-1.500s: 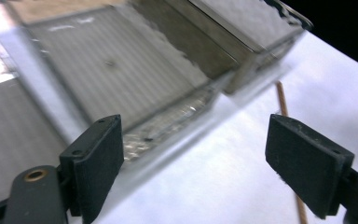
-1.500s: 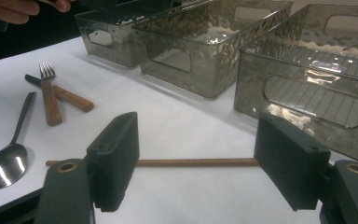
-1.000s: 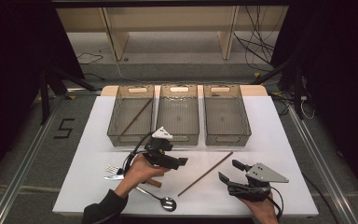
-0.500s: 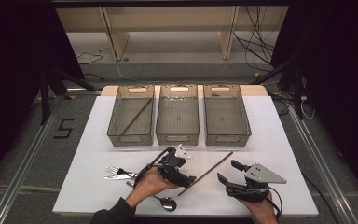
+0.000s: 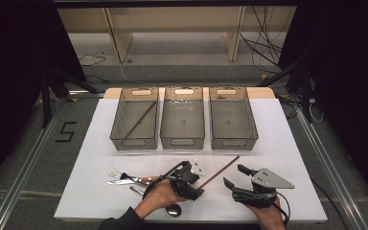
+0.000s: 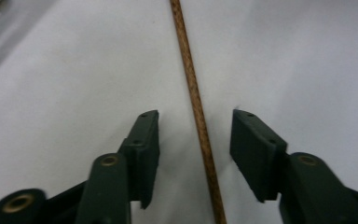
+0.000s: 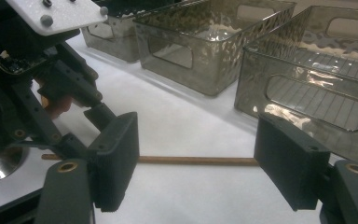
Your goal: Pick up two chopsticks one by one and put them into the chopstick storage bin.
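Note:
A thin brown chopstick point(image 5: 220, 171) lies slanted on the white table point(image 5: 278, 143), in front of the bins. My left gripper point(image 5: 197, 184) is down at its near end. In the left gripper view the chopstick point(image 6: 191, 79) runs between the jaws of the left gripper point(image 6: 196, 116). They have just been closing, but a gap remains on both sides and neither pad touches it. My right gripper point(image 5: 234, 175) rests at the front right, open and holding nothing. In the right gripper view the chopstick point(image 7: 196, 160) lies just past the right gripper point(image 7: 198, 126).
Three clear bins stand in a row behind: left bin point(image 5: 134, 143) with another chopstick point(image 5: 139, 120) inside, middle bin point(image 5: 182, 143), right bin point(image 5: 234, 143). A fork point(image 5: 120, 174), a knife point(image 5: 124, 182) and a spoon point(image 5: 173, 210) lie at the front left.
My left hand has moved right and down, from beside the cutlery to the chopstick's near end, and its jaws have narrowed around the stick. The right gripper has stayed still.

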`<act>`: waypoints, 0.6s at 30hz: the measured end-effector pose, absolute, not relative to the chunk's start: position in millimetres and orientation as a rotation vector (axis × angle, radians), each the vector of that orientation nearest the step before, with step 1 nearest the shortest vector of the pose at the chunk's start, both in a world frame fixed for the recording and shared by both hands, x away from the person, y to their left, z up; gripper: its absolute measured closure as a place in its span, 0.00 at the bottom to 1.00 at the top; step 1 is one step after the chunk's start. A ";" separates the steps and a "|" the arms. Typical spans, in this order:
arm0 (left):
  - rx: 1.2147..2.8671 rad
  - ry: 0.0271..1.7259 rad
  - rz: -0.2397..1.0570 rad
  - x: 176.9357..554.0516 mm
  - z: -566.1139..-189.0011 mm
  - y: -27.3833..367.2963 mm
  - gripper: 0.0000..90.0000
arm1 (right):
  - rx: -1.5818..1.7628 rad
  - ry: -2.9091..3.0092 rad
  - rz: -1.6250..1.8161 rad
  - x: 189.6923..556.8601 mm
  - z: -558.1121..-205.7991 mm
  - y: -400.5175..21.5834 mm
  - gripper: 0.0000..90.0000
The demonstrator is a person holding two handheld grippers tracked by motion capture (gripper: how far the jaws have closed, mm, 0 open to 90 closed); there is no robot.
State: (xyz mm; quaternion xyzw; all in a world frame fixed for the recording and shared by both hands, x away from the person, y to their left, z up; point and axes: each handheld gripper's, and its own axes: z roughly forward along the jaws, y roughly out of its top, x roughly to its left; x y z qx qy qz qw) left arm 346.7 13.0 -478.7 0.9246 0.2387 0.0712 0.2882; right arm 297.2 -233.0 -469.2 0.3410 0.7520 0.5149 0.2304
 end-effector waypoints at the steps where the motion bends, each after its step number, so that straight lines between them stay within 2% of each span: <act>1: 2.467 0.639 0.192 347.0 -478.5 13.7 0.63 | 0.938 2.068 1.416 297.1 -469.1 -232.9 0.35; 10: 2.479 0.578 0.214 338.9 -478.6 8.3 0.78 | 0.937 2.074 1.405 297.3 -469.7 -232.2 0.35; 18: 2.450 0.580 0.179 338.7 -480.7 9.4 0.91 | 0.934 2.077 1.402 297.3 -470.0 -231.2 0.35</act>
